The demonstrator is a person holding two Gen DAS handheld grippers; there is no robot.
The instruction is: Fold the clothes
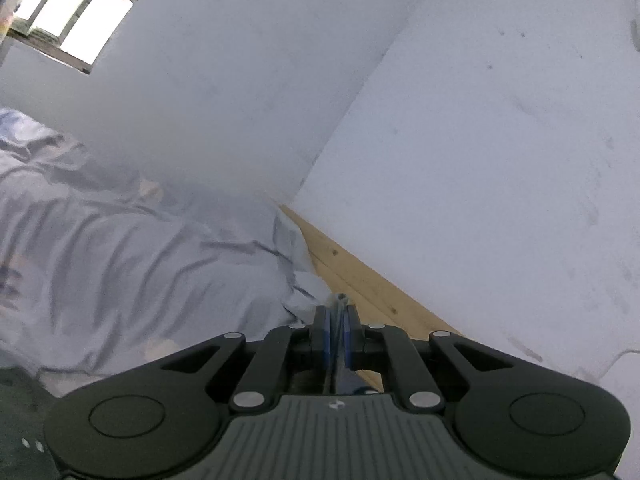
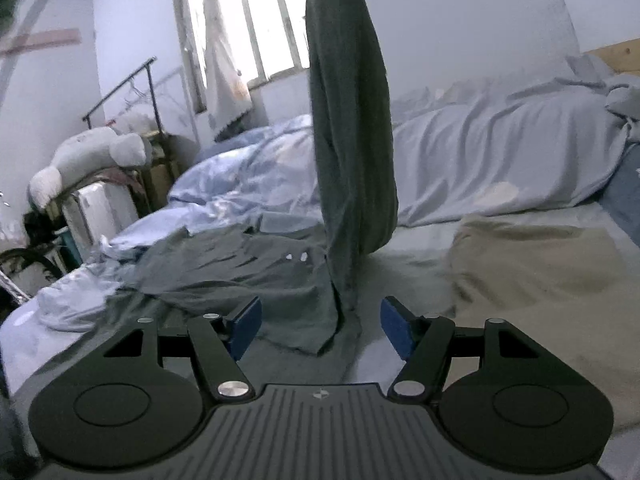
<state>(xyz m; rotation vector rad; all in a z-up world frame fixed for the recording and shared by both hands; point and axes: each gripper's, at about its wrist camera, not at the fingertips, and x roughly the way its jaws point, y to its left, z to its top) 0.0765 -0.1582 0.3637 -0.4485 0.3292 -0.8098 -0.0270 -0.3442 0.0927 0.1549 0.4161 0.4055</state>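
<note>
Right wrist view: dark grey garment hanging as a long column, lower part heaped on bed. Left gripper clamped on a thin pinch of fabric edge. Right gripper wide apart, nothing held. Risks: thin pinch slipping; hem bunching; snagging blue duvet nearby.

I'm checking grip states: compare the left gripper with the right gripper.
The left gripper is shut on a thin bit of dark green fabric; the right gripper is open and empty. The left faces a wall, the right the bed. Both have blue pads.
</note>
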